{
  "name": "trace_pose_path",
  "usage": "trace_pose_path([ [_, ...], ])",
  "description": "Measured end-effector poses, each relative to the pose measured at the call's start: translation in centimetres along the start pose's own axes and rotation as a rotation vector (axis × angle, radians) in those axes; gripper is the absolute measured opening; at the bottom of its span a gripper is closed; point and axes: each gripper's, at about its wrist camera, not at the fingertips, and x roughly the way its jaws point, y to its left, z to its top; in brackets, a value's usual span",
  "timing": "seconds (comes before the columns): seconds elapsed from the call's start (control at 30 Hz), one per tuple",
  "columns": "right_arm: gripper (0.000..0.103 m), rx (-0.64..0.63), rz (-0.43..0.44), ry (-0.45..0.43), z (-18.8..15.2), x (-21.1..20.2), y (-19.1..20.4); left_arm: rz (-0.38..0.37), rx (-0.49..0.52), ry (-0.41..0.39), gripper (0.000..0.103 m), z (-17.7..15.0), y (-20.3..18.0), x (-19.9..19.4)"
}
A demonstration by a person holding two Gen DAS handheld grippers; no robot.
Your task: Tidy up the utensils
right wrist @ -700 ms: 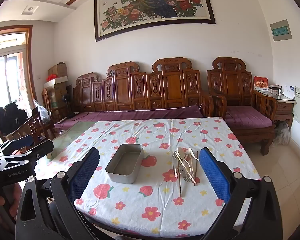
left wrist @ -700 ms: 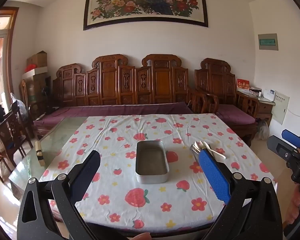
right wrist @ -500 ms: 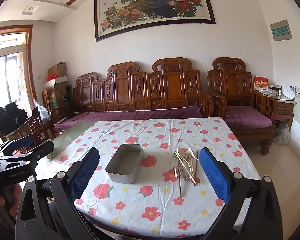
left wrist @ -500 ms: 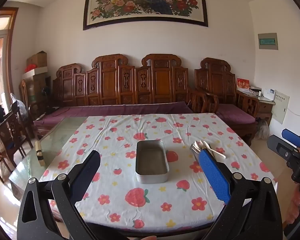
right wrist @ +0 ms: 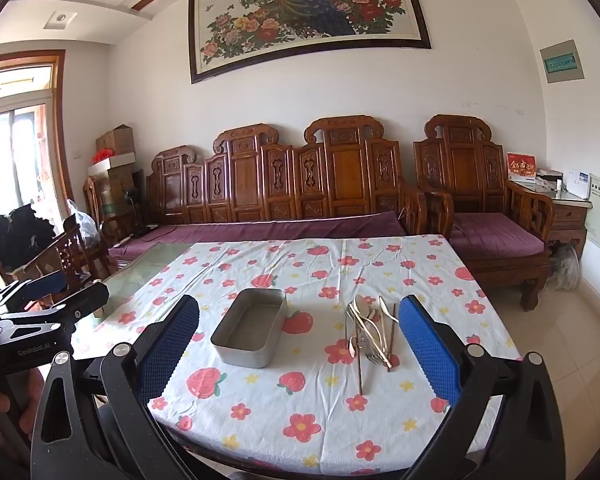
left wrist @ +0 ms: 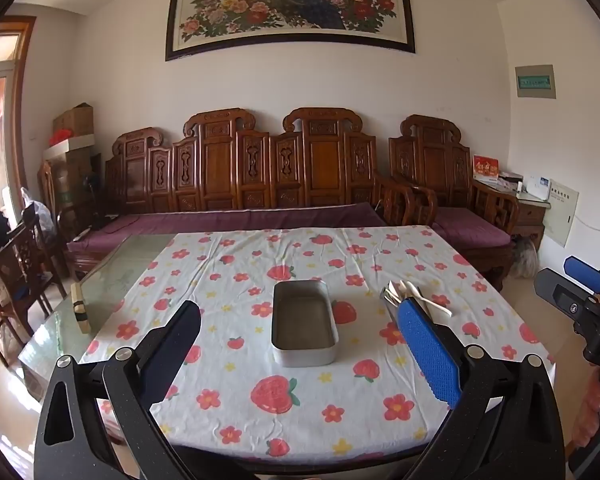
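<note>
Both wrist views face the table [left wrist: 228, 364] from its near edge, angled slightly down.

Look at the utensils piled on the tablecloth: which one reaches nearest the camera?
The thin brown chopstick on the pile's left side; its tip extends past the fork and spoons.

Metal tray [right wrist: 249, 332]: dull, brushed grey finish. Utensils [right wrist: 370, 330]: polished metal, pale gold and silver. Tablecloth [right wrist: 320, 396]: matt, creased cloth printed with flowers and strawberries. Tabletop [left wrist: 100, 292]: glossy glass at its uncovered edge. Left gripper [left wrist: 300, 356] and right gripper [right wrist: 300, 356]: speckled matt black plastic; fingers [right wrist: 430, 354] faced with dimpled blue rubber. Sofa [right wrist: 300, 176]: carved, varnished wood.
</note>
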Motion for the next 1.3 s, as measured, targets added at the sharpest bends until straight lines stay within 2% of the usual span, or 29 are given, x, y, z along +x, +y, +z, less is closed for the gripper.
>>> trace_pose_path([
  [1.3, 0.1, -0.001, 0.0, -0.002, 0.0, -0.06, 0.05, 0.001, 0.006, -0.002, 0.095, 0.52, -0.14, -0.44],
])
